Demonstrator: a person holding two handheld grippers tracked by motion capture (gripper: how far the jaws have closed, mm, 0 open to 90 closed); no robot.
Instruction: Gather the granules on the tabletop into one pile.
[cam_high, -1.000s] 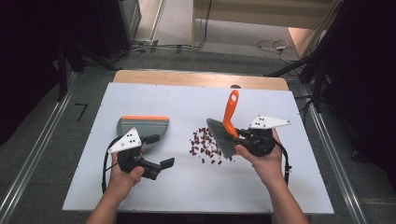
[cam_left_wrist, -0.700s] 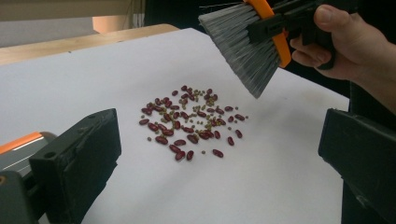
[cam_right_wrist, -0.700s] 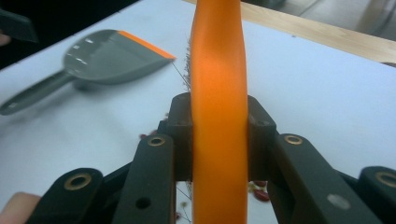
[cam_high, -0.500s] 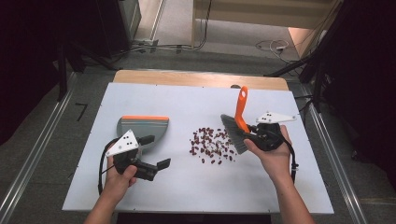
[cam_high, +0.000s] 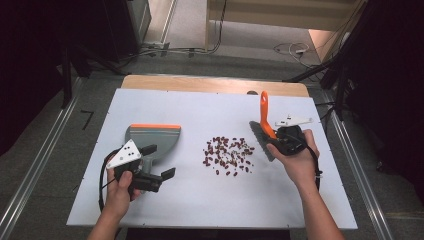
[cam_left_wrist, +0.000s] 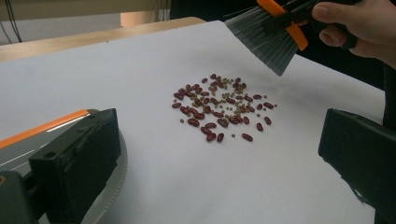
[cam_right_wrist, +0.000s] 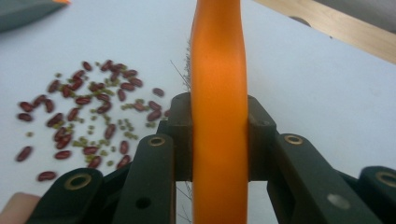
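Figure: sweeping setup, seen from above and along each gripper.

My right gripper (cam_high: 281, 141) has its jaws clamped on the orange handle of the brush (cam_high: 263, 116); in the right gripper view the handle (cam_right_wrist: 218, 107) runs straight up between the two pads, held firmly. The handle's long axis points to the far side, while the grey bristles (cam_high: 259, 139) hang near and left of the jaws, just above the table (cam_high: 200, 102).

The scattered beans (cam_high: 228, 154) lie left of the bristles, close but apart from them. The dustpan (cam_high: 152, 140) sits farther left, its orange-edged lip on the far side. So the coming stroke, as I judge it, runs leftward across the pile, and the right hand is the nearer one to the beans.

My left gripper (cam_high: 161, 179) has its jaws wide apart with nothing between them; it hovers just near of the dustpan, not gripping it.

The left gripper view shows what the high view cannot: the bristles (cam_left_wrist: 266, 35) clearly lifted off the table, and small greenish grains mixed among the red beans (cam_left_wrist: 219, 108). The right gripper view shows the grip itself.
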